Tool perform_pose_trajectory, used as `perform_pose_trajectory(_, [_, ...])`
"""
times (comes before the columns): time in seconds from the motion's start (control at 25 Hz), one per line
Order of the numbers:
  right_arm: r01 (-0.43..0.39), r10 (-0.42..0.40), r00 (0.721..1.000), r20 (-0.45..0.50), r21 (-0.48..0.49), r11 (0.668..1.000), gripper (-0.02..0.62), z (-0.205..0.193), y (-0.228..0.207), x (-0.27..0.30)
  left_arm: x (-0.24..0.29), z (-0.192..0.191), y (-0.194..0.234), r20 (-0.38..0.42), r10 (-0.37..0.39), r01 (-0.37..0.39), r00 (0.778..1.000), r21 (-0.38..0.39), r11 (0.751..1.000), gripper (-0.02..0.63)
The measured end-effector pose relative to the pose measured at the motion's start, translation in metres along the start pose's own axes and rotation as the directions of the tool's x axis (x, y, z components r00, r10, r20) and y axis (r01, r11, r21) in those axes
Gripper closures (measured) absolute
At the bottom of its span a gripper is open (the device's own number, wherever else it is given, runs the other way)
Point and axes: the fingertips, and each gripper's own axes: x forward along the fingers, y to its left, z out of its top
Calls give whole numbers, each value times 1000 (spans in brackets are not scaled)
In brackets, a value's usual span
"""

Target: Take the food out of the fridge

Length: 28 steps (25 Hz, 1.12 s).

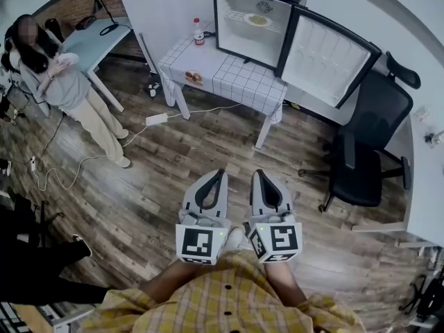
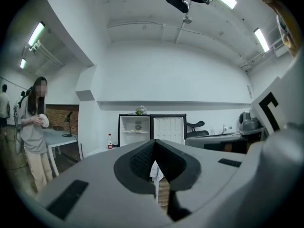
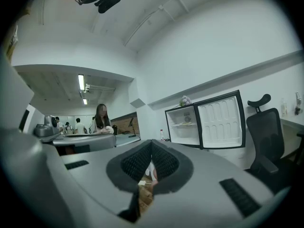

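left claw (image 1: 220, 174): pressed together, nothing between the jaws, held level.
right claw (image 1: 259, 174): also pressed together and empty, just beside the left one.
food: a plate (image 1: 257, 20) lying flat on the shelf of the open mini fridge (image 1: 239, 44), which stands on the checked tabletop (image 1: 229, 75).
direction: straight ahead and well apart, across the wooden floor (image 1: 173, 158); it lines up more with the right claw, so i judge that one nearer.
door (image 1: 322, 57): swung open to the right, not in the way.
unclear: the kind of food is too small to tell.
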Motion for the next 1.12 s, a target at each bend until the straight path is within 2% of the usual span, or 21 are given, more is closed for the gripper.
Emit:
perform_pose_trajectory(0.16, [-25,25,999,-27,10,1000,588,-14,-4,4,-1,-8,2,-9,36,-36,999,5,999,598])
perform_pose_trajectory(0.56, [-14,14,999,-46,5,1000,588,-17,-22,36,36,-18,15,-35,35,-36,999,-15,999,598])
perform_pose_trajectory(0.84, [12,-13,999,-35,-18,1000,588,-6,-30,95,87,-15,54,-19,13,-14,1000,-27,1000,598])
perform_pose_trajectory(1.12, [34,-35,999,-24,-29,999,588,8,-29,173,148,0,112,21,-12,12,1000,-9,1000,598])
